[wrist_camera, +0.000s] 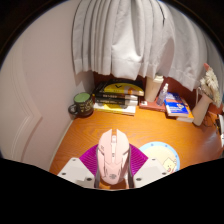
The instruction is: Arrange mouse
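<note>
A pale pink computer mouse sits between my two fingers, its nose pointing away from me. The magenta pads press against both of its flanks, so my gripper is shut on it. The mouse appears to be held over the near part of the orange wooden desk; its underside is hidden. A round light-blue mat with a pattern lies on the desk just right of the mouse.
Along the back of the desk stand a dark mug, a stack of books, a bottle and a blue box. A pale bag stands at the right. White curtains hang behind.
</note>
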### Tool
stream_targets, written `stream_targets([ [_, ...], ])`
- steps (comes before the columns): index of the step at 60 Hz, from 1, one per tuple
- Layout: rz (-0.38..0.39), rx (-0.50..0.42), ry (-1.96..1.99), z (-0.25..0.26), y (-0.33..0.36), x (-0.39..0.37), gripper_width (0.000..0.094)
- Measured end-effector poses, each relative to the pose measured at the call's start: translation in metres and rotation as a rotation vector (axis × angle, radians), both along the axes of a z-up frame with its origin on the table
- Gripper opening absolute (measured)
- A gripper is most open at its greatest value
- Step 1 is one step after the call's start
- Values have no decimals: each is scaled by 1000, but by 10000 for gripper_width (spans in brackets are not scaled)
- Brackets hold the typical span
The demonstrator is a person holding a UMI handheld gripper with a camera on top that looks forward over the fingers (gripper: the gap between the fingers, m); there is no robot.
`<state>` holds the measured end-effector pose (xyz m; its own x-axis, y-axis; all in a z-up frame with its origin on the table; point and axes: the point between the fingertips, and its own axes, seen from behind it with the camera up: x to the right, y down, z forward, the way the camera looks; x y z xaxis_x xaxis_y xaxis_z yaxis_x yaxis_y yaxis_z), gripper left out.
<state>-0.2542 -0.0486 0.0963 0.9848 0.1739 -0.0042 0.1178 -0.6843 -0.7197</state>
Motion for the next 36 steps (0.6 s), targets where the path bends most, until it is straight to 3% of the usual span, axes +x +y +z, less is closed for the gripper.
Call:
stream_targets([
  [11, -56, 186, -4, 117, 9, 67, 390],
  [19, -106, 243, -26, 142, 8, 127, 389],
  [25, -129, 203, -45, 106, 6, 163, 388],
  [36, -139, 4, -74, -3, -1, 195, 388],
])
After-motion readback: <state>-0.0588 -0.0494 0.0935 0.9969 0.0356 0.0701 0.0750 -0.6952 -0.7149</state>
